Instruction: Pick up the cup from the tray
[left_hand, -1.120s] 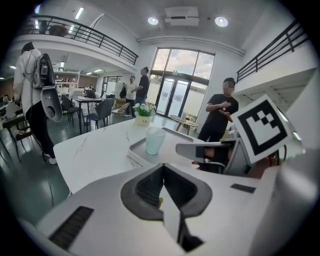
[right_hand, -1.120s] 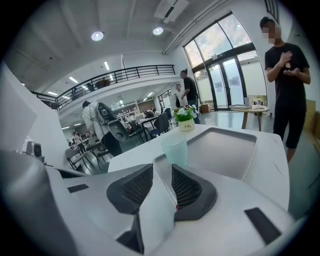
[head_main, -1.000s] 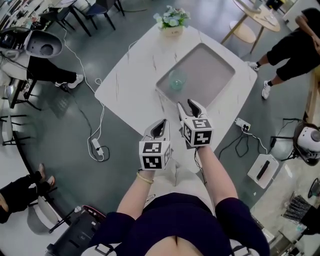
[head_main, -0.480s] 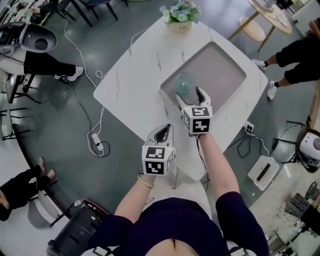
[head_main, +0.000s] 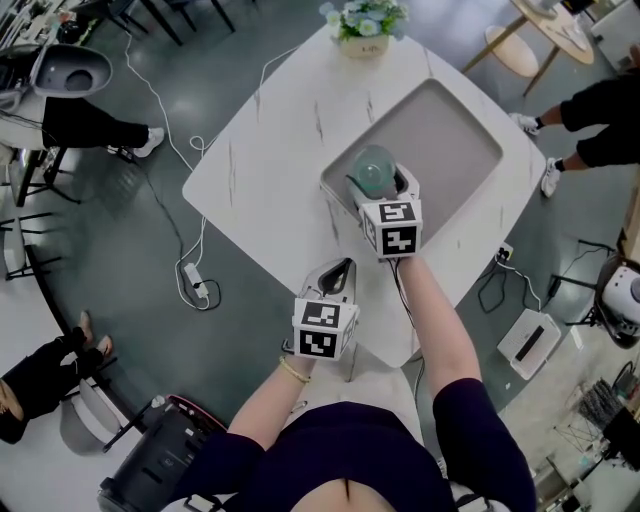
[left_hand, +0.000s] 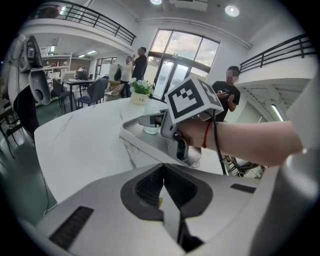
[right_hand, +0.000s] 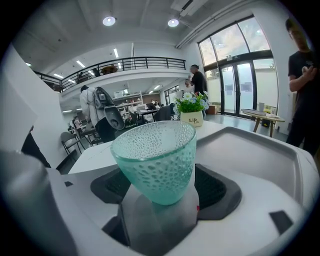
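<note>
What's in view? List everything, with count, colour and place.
Cup: one, teal glass, upright in the tray's near corner.
Tray: one, grey, on the table.
Table: one, white marble.
Flower pot: one, white with pale flowers, table's far corner.
Power strip: one, white, floor left of the table.
Round table: one, wooden, top right.
Bystanders: three, dark clothes, partly seen at the edges.
Right gripper: one, grey with marker cube, jaws opening either side of the cup, not pressing it.
Left gripper: one, same make, shut, empty, at the table's near edge.
Arms: two, bare, dark sleeves.
</note>
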